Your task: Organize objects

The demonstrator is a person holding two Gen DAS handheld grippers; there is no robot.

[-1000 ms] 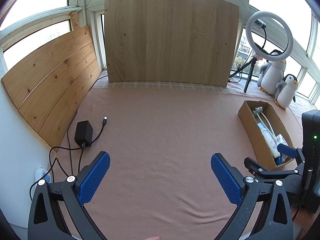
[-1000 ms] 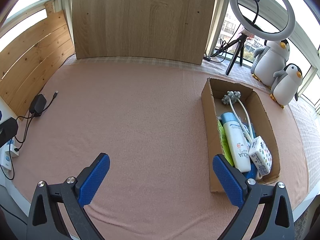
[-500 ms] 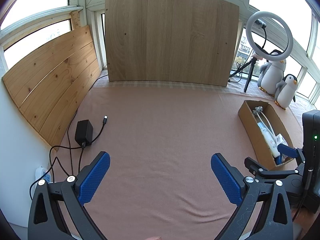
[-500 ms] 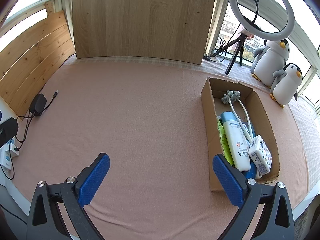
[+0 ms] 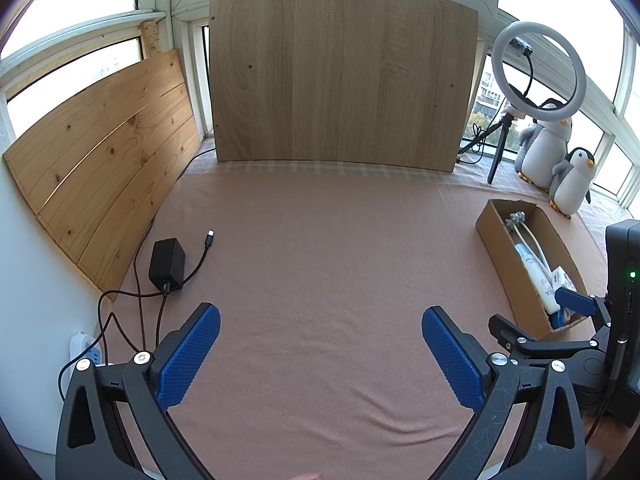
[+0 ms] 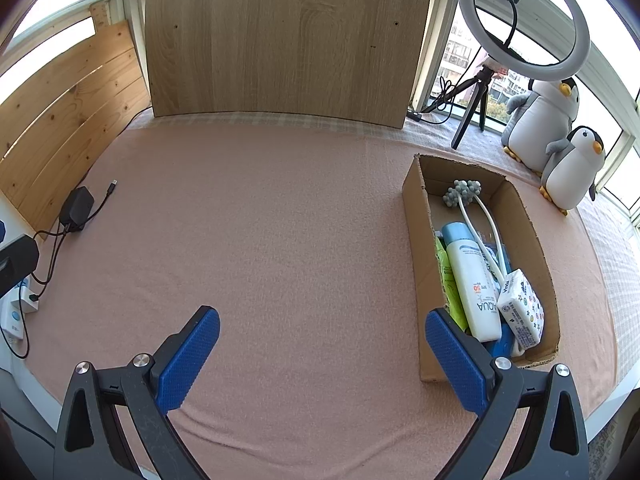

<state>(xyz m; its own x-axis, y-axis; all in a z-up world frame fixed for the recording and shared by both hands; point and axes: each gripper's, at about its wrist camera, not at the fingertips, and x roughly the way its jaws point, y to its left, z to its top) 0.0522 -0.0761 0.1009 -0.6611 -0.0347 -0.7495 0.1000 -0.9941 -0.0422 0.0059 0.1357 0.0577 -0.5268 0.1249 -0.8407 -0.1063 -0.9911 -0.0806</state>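
A cardboard box (image 6: pixel 416 216) lies on the pink cloth at the right and holds a white sunscreen tube (image 6: pixel 472 280), a green tube (image 6: pixel 448 280), a patterned tissue pack (image 6: pixel 520 308) and a grey-headed massager with white stems (image 6: pixel 464 194). In the left wrist view the same box (image 5: pixel 500 248) sits at the far right. My right gripper (image 6: pixel 322 334) hovers open over the cloth, its right finger beside the box's near left corner. My left gripper (image 5: pixel 320 334) is open above bare cloth and holds nothing. The right gripper (image 5: pixel 536 312) shows at the left view's right edge.
A black power adapter (image 5: pixel 166 264) with its cable lies at the cloth's left edge near a white power strip (image 5: pixel 86 352). Wooden boards (image 5: pixel 340 72) stand at the back and left. A ring light (image 6: pixel 524 20) and two plush penguins (image 6: pixel 572 168) stand behind the box.
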